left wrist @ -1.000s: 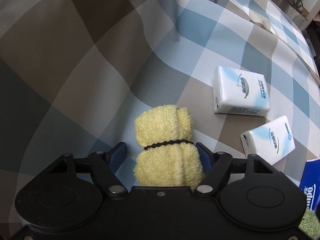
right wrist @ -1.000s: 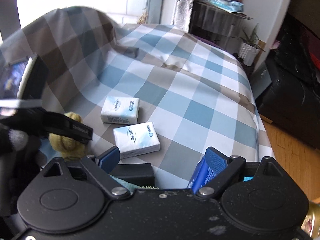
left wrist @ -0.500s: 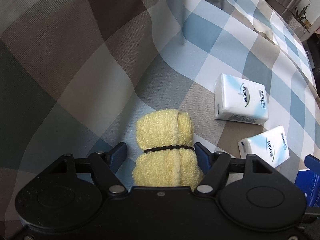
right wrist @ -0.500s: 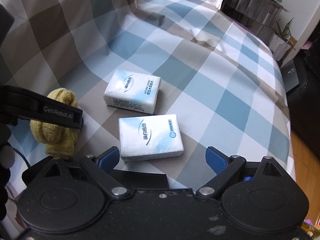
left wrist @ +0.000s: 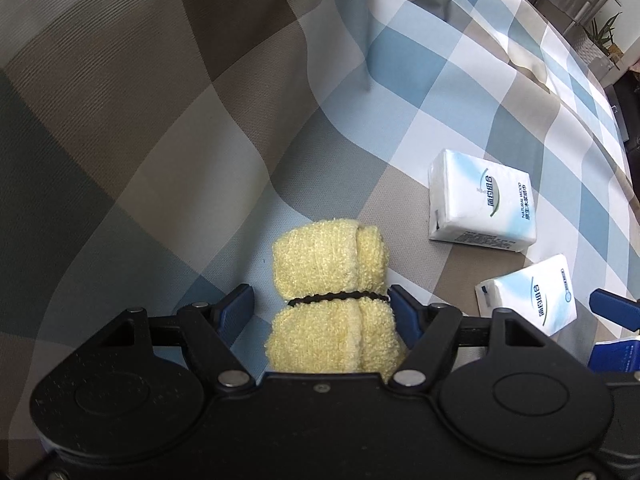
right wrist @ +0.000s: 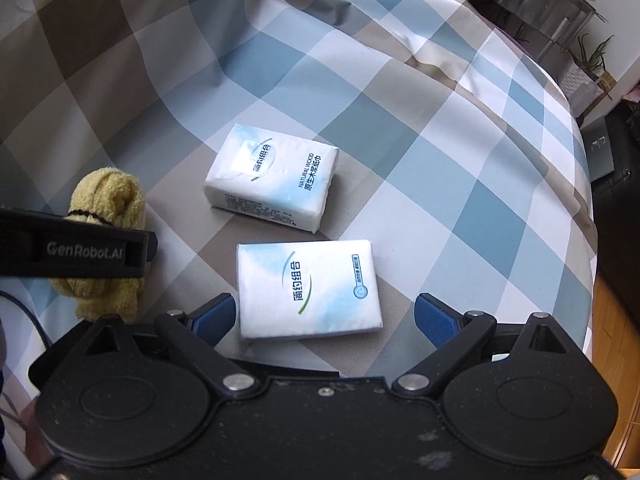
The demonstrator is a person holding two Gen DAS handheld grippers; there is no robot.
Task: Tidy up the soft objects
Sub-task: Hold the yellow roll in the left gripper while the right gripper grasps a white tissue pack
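A bed covered in a blue, white and brown checked sheet point(right wrist: 420, 128) carries everything here. Its right edge drops away to a wooden floor point(right wrist: 612, 360), and broad bare fabric stretches to the far side and to the left, where the sheet rises in a fold.

The left gripper point(left wrist: 322, 308) reaches forward low over the sheet with its blue pads spread; the rolled yellow towel point(left wrist: 332, 280), bound by a black elastic band point(left wrist: 338, 297), lies between them, touching or just beside the right pad while a gap shows at the left pad. The towel sits at the near left of the bed.

The right gripper point(right wrist: 324, 320) points forward and down, its fingers wide apart around the near tissue pack point(right wrist: 308, 288), the left pad just beside the pack's left edge and the right pad well clear of it. The far tissue pack point(right wrist: 272, 178) lies just beyond, tilted, close to the near one. Open sheet lies right of both packs up to the bed's edge.
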